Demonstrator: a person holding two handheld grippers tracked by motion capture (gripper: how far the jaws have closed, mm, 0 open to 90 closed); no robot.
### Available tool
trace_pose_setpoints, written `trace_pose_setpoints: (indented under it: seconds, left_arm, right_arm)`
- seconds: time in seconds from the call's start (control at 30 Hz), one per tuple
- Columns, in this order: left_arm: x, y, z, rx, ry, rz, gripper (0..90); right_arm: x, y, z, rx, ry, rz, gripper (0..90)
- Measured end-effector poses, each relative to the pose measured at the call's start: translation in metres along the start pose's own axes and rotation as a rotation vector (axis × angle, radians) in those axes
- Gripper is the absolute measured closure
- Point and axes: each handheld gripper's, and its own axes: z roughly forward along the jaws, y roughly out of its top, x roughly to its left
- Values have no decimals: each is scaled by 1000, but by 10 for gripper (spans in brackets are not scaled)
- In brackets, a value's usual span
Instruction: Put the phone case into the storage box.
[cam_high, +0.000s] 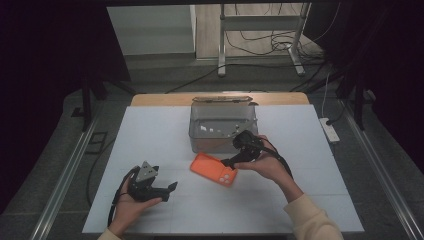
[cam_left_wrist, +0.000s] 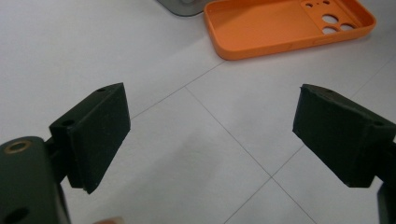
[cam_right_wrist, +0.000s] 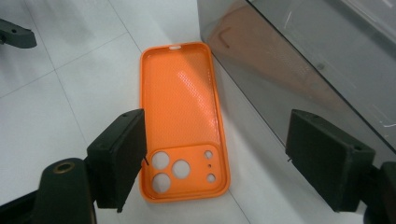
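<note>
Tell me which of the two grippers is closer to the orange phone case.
The right gripper: its open jaws hover directly over the orange phone case. The left gripper sits apart.

The bench (cam_high: 150, 130) lies bare on my left, near and far, so my left gripper (cam_left_wrist: 210, 135) has open white surface between its spread fingers (cam_left_wrist: 93, 135) and ahead of them, up to the case (cam_left_wrist: 285, 25). On my right the bin (cam_high: 222, 127) blocks the far side: its grey wall stands just beside the case's long edge, leaving a thin gap. My right gripper (cam_right_wrist: 215, 158) hangs over the case's camera end, fingers (cam_right_wrist: 121, 154) wide. Near the front edge, room is free.
</note>
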Motion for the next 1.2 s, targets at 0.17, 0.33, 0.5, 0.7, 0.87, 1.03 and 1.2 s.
trace_pose_setpoints:
  seconds: [0.17, 0.33, 0.5, 0.7, 0.87, 1.03, 1.2]
  left_arm:
    - [0, 0, 0, 0, 1, -1, 110]
    - [0, 0, -1, -1, 0, 0, 110]
    - [0, 0, -1, 1, 0, 1, 110]
    - [0, 0, 0, 1, -1, 0, 110]
    - [0, 0, 0, 2, -1, 2, 111]
    - [0, 0, -1, 1, -2, 2, 111]
    - [0, 0, -1, 1, -1, 3, 111]
  right_arm:
    - [0, 3, 5, 17, 9, -9, 214]
    - [-1, 4, 9, 29, 14, 0, 217]
    - [-3, 6, 14, 45, 19, 11, 219]
    - [-5, 6, 22, 70, 23, 16, 227]
    - [-6, 7, 27, 89, 21, 18, 235]
    - [-7, 9, 32, 109, 17, 18, 249]
    - [-8, 10, 38, 126, 13, 19, 258]
